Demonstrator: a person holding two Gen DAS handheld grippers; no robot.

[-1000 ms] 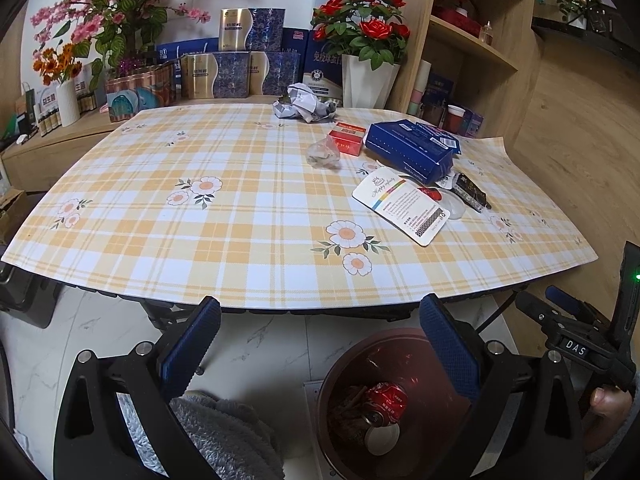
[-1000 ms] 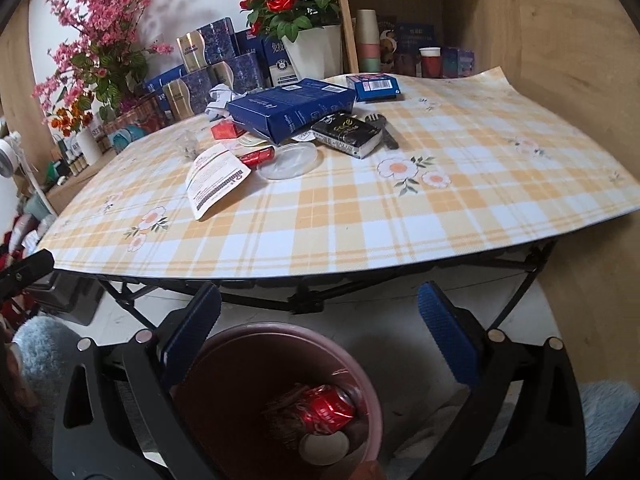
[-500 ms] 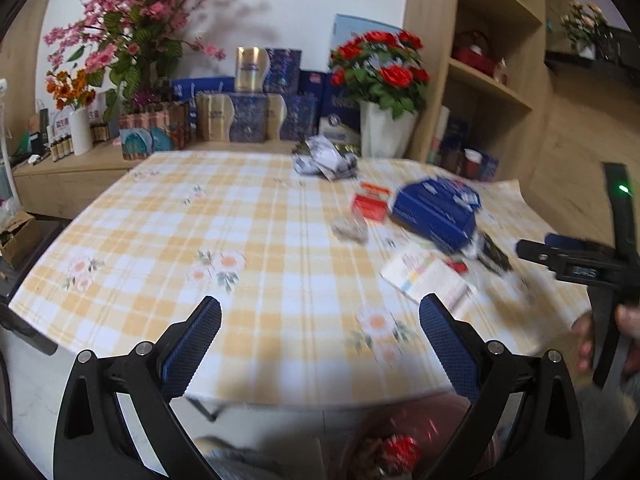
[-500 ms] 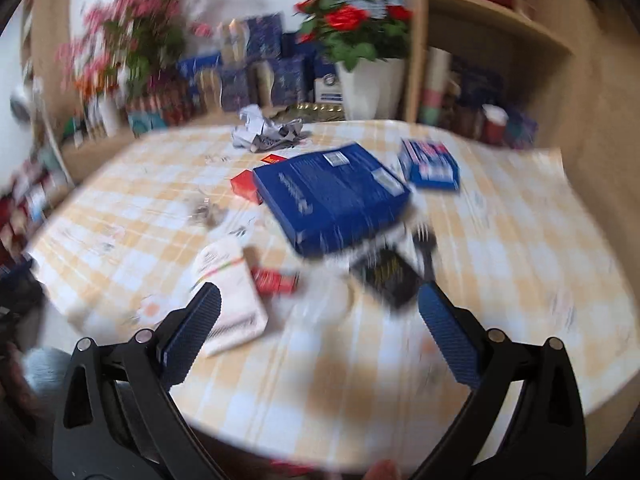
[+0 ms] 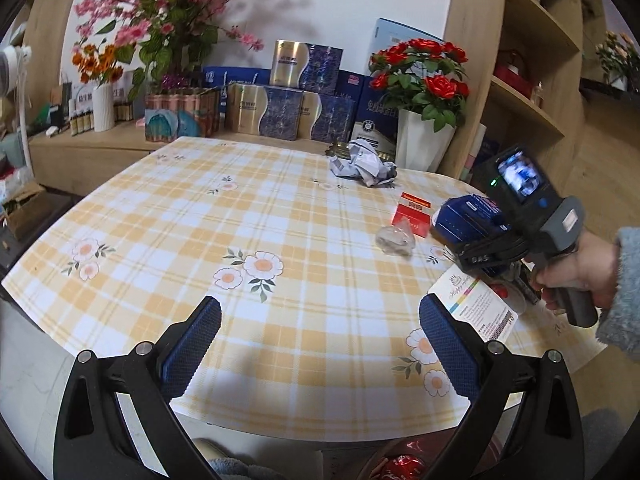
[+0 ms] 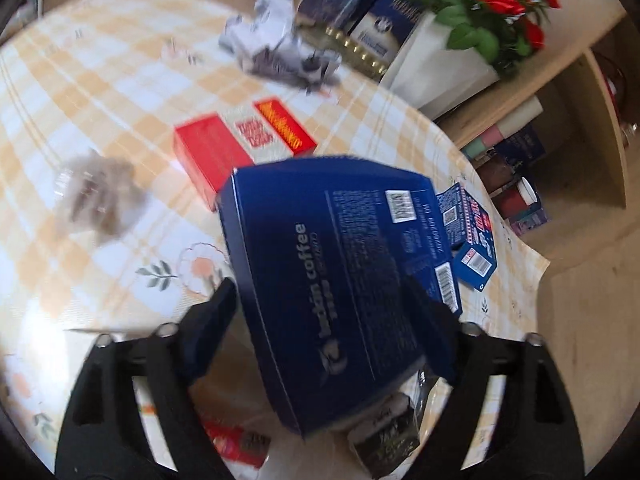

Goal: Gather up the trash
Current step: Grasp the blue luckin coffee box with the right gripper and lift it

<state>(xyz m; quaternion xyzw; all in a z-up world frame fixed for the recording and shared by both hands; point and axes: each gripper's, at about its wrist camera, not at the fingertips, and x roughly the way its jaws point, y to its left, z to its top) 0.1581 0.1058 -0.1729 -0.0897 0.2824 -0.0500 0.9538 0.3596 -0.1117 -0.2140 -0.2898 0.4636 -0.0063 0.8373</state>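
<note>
Left view: the left gripper (image 5: 320,344) is hanging w/ fingers wide apart, nothing in it. The blue box (image 5: 468,216) is lying far off to its right, right by the right gripper (image 5: 486,258).

Right view: the right gripper (image 6: 320,328) is closing, the blue box (image 6: 340,280) sitting between its fingers, long side pointing away. Can't tell if it's touching yet.

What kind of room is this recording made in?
Probably a home living or dining room: a table with a floral plaid cloth, vases of artificial flowers, and wooden shelves alongside stacked gift boxes.
</note>
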